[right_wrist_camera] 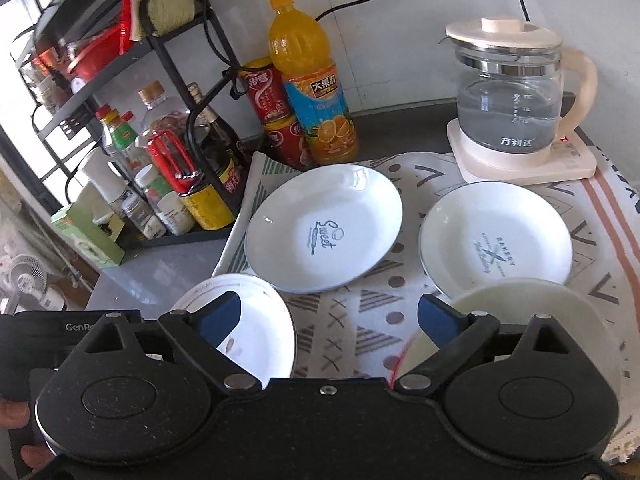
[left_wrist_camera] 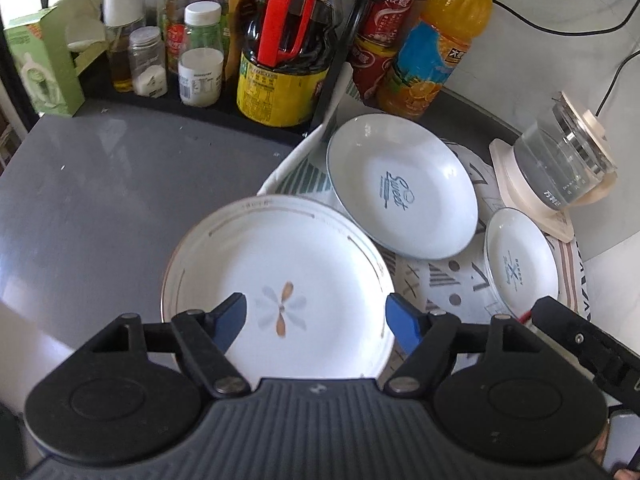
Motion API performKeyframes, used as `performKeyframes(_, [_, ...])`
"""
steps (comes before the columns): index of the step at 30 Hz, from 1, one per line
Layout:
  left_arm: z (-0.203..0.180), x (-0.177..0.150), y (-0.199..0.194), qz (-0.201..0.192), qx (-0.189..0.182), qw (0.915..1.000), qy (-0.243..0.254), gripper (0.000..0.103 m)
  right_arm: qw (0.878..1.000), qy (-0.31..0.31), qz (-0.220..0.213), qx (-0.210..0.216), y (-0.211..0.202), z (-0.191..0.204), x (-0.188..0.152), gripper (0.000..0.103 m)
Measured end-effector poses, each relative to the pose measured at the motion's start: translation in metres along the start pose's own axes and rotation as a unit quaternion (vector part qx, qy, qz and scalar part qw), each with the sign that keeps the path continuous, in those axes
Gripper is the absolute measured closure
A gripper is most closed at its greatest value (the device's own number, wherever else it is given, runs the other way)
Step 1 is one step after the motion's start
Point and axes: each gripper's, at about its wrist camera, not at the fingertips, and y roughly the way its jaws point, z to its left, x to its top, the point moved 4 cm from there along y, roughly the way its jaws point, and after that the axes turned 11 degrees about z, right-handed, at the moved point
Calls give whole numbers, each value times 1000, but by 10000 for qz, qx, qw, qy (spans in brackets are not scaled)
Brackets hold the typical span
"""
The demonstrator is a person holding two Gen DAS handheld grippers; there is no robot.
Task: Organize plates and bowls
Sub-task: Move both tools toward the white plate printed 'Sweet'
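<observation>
Flat white ceramic plate with gold rim line and a pale flower print (left_wrist_camera: 276,280) sits on the grey countertop (left_wrist_camera: 100,200), right at the left edge of the patterned cloth mat (right_wrist_camera: 360,328), its right side seeming to lap onto the mat. Left gripper (left_wrist_camera: 316,320) hangs over its near half, blue pads spread wide, grasping nothing. Likely step: pick this plate for stacking. To do it well, judged only: drop low to the near rim, get one pad under the lip and one on top, pinch at the rim not the centre, lift level so glazed ceramic does not slip. On the mat behind it is the deep white dish printed "Sweet" (left_wrist_camera: 400,188), close to or touching the flower plate, can't tell which; the smaller white dish printed "Bakery" (right_wrist_camera: 496,236) lies toward the mat's right side. Right gripper (right_wrist_camera: 330,320) also released, holding nothing, over bare mat between the flower plate and a cream bowl (right_wrist_camera: 532,312) at the near right. Right view alone shows that cream bowl, the whole glass kettle on its cream base (right_wrist_camera: 512,104) at the mat's far right corner, and the black wire shelf rack (right_wrist_camera: 120,40). Left view alone shows the flower print, the full plate outline, and the green carton (left_wrist_camera: 44,64) at the counter's far left. Orange juice bottle (right_wrist_camera: 312,80) stands at the back wall.
</observation>
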Motion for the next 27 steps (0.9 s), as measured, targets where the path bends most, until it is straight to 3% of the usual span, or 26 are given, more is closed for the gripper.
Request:
performKeyframes(6, [8,34,13,-18,-182,9997,172,28,9993,319,145,-154,27,2,14,9])
performKeyframes(15, [4,78,50,6,-633,9966,525,32,9926,1140,305,-278,72,-11,34,25])
performKeyframes(23, [-3,108,94,196,-847,9945,581,45,9783,1998,477,-272,108,-34,46,33])
performKeyframes(27, [-4,120,112,303,-851,9945,538,52,9749,2123,552,-372,120,-42,50,36])
